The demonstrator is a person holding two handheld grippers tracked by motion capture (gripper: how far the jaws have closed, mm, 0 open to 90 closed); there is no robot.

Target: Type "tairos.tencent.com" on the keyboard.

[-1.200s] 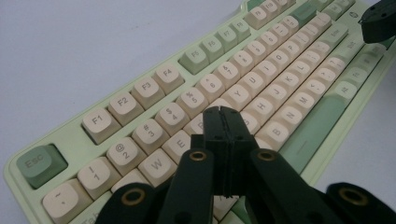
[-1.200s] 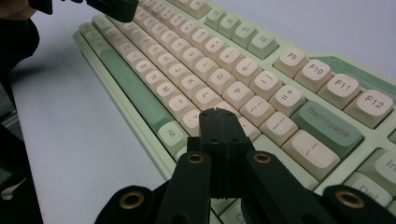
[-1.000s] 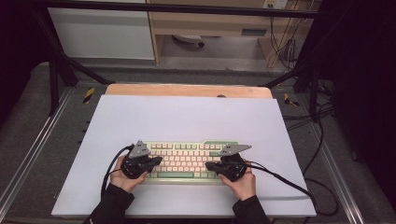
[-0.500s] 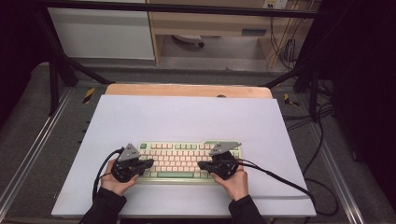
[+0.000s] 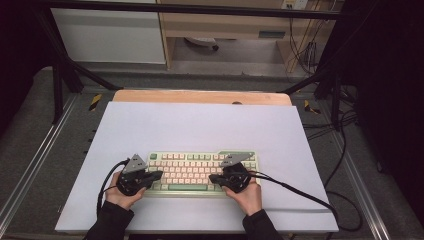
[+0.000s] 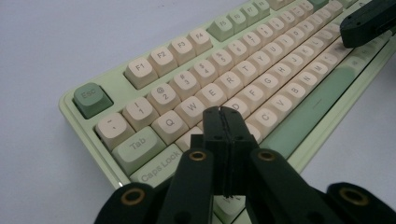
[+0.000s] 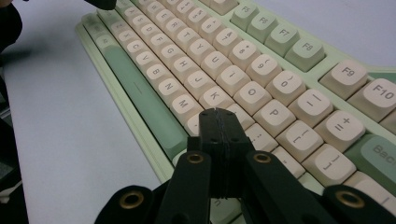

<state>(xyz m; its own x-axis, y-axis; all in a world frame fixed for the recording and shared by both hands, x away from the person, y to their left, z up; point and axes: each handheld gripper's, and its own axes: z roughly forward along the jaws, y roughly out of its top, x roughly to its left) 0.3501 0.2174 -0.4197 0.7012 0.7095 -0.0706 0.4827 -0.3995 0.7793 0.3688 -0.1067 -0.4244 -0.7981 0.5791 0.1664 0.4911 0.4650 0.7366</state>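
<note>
Green keyboard on white table | left gripper closed empty | right gripper closed empty

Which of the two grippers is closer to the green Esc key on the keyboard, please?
The left. The left gripper hovers shut over the keyboard's left letter keys, just along from the Esc key. The right gripper hovers shut at the far end, near L and P.
</note>
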